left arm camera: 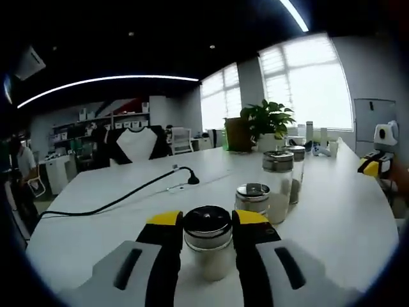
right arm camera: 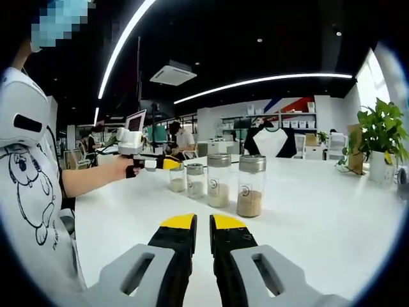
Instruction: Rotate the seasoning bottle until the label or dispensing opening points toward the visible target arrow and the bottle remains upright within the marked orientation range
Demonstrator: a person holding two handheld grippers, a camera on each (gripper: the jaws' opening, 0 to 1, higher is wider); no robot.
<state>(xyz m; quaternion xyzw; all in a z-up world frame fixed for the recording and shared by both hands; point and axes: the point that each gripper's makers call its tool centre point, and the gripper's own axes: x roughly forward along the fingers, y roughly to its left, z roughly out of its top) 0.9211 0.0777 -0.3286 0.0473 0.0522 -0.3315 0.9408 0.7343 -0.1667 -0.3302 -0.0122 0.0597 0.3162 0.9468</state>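
I have the left gripper [left arm camera: 207, 233] set around the nearest small glass seasoning bottle with a shiny metal lid [left arm camera: 208, 246], which stands upright on the white table [left arm camera: 332, 217]. Its yellow-tipped black jaws sit on either side of the bottle, open just to its width and apparently touching the glass, though I cannot be sure they are squeezing it. I judge the grasp made and the turning itself yet to do: I can find no target arrow or marked range on the table, and from this angle the label and the dispensing opening are not readable, so I cannot say which way the bottle faces.

In the right gripper view the same bottle [right arm camera: 177, 179] is the leftmost of a row of four, with the left gripper [right arm camera: 160, 164] at it and a hand [right arm camera: 125, 167] holding that tool. The right gripper [right arm camera: 202, 222] hangs well short of the row, its jaws nearly together with a thin gap between the tips, holding nothing.
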